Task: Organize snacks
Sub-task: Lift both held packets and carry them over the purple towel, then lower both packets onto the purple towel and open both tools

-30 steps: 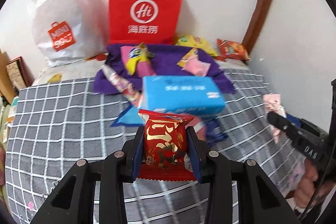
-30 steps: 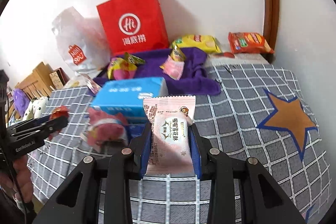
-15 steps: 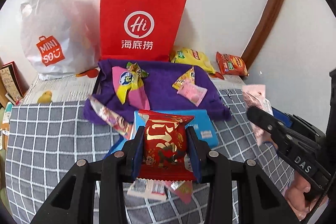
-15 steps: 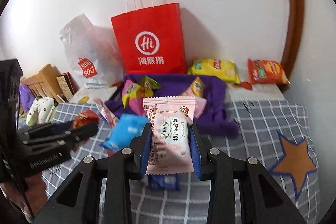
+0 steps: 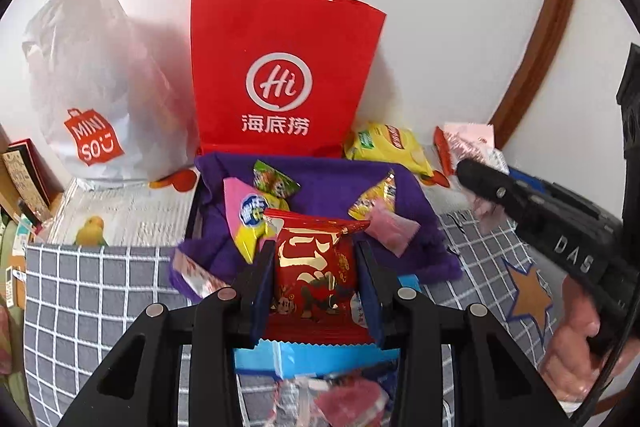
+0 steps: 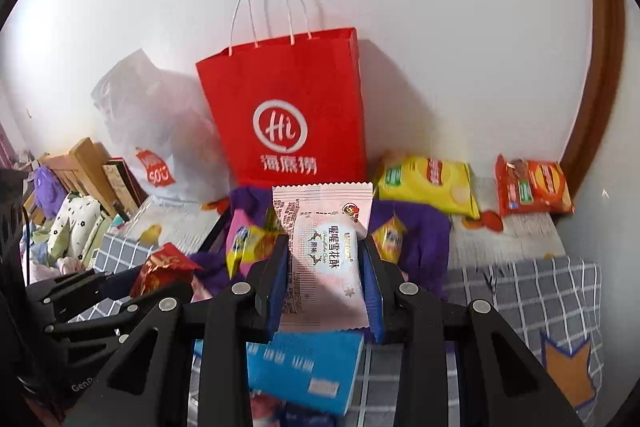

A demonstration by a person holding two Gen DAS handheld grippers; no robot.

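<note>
both hands loaded here: the left hand-held gripper (image 5: pixel 316 281) is clamped on a red and gold snack packet (image 5: pixel 314 267), pinched across its middle so the crinkly ends stick out free above and below, and the right hand-held gripper (image 6: pixel 325 283) grips a pale pink snack packet (image 6: pixel 324 251) the same way, upright between the blue pads, both packets are carried in the air just short of the purple cloth (image 5: pixel 332 187) that lies in front of the red paper bag (image 5: pixel 286 67), and that cloth looks like the collecting spot, since a pink and yellow packet (image 5: pixel 246 215), a green one (image 5: pixel 274 183) and a small pink one (image 5: pixel 394 229) already sit on it, a blue box (image 6: pixel 300 367) lies on the grey checked cover (image 5: pixel 100 287) right under the grippers, a yellow chip bag (image 6: pixel 428 187) and an orange one (image 6: pixel 534 187) rest against the wall beyond the cloth, probably still to sort, a white shopping bag (image 5: pixel 96 87) stands left of the red one, the mid-packet grip should let each one drop flat once the jaws part over the cloth
</note>
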